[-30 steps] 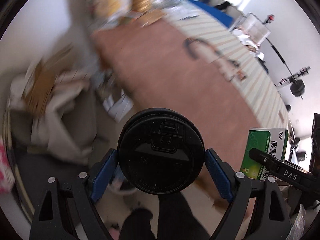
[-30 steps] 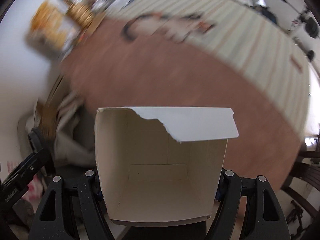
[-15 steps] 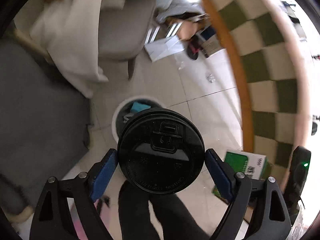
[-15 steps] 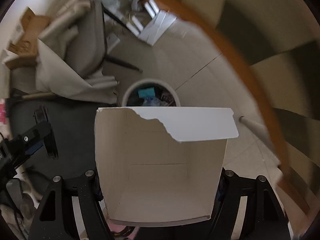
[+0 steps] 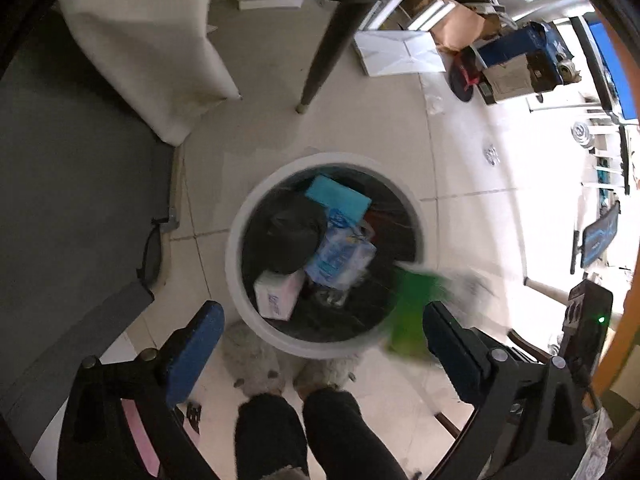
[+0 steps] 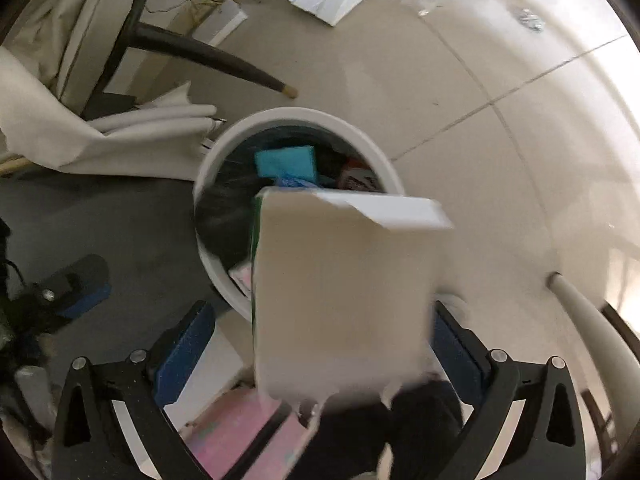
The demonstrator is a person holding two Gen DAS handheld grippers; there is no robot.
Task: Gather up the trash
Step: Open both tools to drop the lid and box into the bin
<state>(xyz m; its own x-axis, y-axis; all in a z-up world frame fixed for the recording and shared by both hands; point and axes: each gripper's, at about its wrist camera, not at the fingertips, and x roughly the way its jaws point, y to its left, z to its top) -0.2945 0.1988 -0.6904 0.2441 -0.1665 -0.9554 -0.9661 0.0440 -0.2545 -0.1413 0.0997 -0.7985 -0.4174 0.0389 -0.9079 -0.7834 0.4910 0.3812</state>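
Here, item one: a white round bin [image 5: 236, 240], centre of the left wrist view, standing on a pale tiled floor [image 5: 372, 128]. Contents: a black cup lid [image 5: 294, 232] at the left of the opening, a turquoise box [image 5: 338, 196] at the top, a blue-and-white plastic packet [image 5: 340, 254] in the middle, a small white carton [image 5: 278, 294] at the lower left.

Item two: a green box [image 5: 408, 312], motion-blurred, over the lower right rim of the bin. In the right wrist view the same box [image 6: 344, 292] fills the centre, showing its pale inner face and torn top flap, blurred, with gaps between it and both finger pads; the bin [image 6: 384, 160] lies behind it.

Left gripper [image 5: 320, 332]: blue-padded fingers spread wide, nothing between them, poised above the near rim of the bin.

Right gripper [image 6: 320, 340]: fingers spread, not touching the box.

Surroundings: a dark chair leg [image 5: 326, 40] in the upper middle of the left view, white cloth [image 5: 148, 44] at upper left, a grey mat [image 5: 72, 184] along the left edge, the person's dark trouser legs [image 5: 312, 436] and fuzzy slippers [image 5: 256, 360] at bottom centre.
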